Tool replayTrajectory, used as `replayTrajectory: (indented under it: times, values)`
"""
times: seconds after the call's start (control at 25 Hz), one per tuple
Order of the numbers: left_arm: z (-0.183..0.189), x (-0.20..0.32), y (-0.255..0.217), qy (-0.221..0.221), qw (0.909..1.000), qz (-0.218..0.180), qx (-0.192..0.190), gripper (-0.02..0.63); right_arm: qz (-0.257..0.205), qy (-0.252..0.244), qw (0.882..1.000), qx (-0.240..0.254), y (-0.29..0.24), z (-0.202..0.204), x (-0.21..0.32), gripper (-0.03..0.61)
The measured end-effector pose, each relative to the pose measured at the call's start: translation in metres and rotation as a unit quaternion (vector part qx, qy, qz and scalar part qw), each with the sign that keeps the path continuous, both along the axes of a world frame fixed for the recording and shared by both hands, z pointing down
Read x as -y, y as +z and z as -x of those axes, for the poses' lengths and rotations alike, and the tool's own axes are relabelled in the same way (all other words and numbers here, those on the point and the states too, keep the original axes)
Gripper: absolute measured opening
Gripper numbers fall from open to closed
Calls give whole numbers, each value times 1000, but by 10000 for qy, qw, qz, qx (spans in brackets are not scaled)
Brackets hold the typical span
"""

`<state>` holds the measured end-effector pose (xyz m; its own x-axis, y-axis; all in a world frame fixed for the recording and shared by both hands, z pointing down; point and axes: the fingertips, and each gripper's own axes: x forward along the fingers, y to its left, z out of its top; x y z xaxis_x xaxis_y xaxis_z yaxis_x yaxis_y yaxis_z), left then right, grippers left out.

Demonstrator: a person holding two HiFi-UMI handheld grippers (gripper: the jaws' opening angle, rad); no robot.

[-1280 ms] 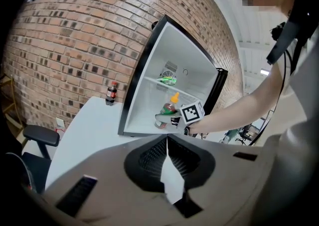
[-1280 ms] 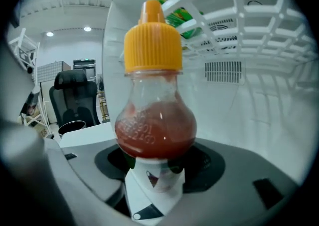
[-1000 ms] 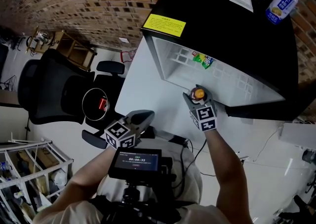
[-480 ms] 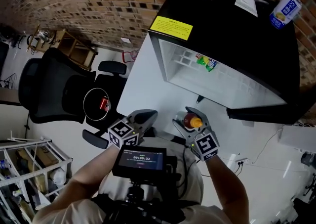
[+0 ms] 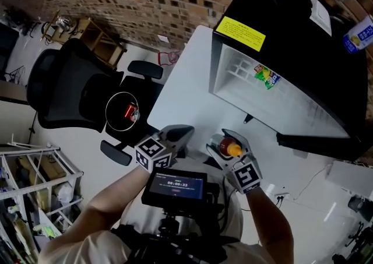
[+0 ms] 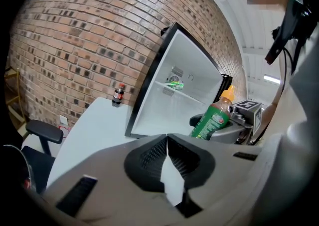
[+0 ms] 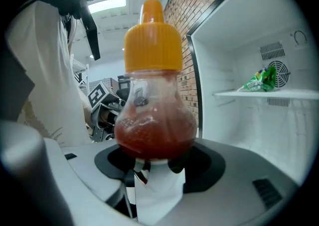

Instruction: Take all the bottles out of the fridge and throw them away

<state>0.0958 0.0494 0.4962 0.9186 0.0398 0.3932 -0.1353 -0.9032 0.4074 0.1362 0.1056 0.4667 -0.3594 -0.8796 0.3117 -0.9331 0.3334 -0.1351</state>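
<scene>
Right gripper (image 5: 226,142): jaws set wide and clamped on the bottle (image 7: 153,115). The bottle's round lower body, holding red-brown liquid, sits seated between the two jaws. Its orange cap points away from the gripper, out past the jaw tips. In the left gripper view the same bottle shows a green label and stands tilted in the right jaws.

Bottle location: outside the fridge (image 5: 280,101), in front of its open compartment, over the near edge of the white surface (image 5: 180,94).

Left gripper (image 6: 166,139): jaws closed tip to tip with nothing between them. It is held just beside the right gripper, on its left, also at the near edge of the surface.

Fridge interior: a green packet (image 7: 259,80) lies on the shelf. No bottle can be made out inside.

A small dark bottle (image 6: 118,94) stands upright on the surface against the brick wall, beside the fridge and well apart from both grippers.
</scene>
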Motion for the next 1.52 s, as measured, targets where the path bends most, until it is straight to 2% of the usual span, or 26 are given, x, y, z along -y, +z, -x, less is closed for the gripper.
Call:
replayTrajectory:
  times: [0.36, 0.48, 0.8, 1.0, 1.32, 1.52]
  values:
    - [50, 30, 1, -802, 9967, 78, -123, 12, 61, -577, 9983, -110, -1, 28, 44, 261]
    - [68, 38, -1, -1075, 9941, 101, -64, 12, 173, -790, 9967, -116, -4, 43, 63, 259]
    - [123, 70, 6, -1702, 9853, 99, -79, 12, 62, -1384, 9903, -135, -7, 91, 132, 259]
    - [167, 90, 9, -2245, 9743, 161, -51, 12, -104, -1764, 9841, -165, 3, 128, 179, 259]
    - [242, 110, 28, -2998, 9537, 233, 34, 12, 116, -2483, 9685, -127, 29, 210, 236, 259]
    - [277, 112, 38, -3456, 9375, 388, 104, 12, 321, -2926, 9555, -173, 56, 259, 266, 259]
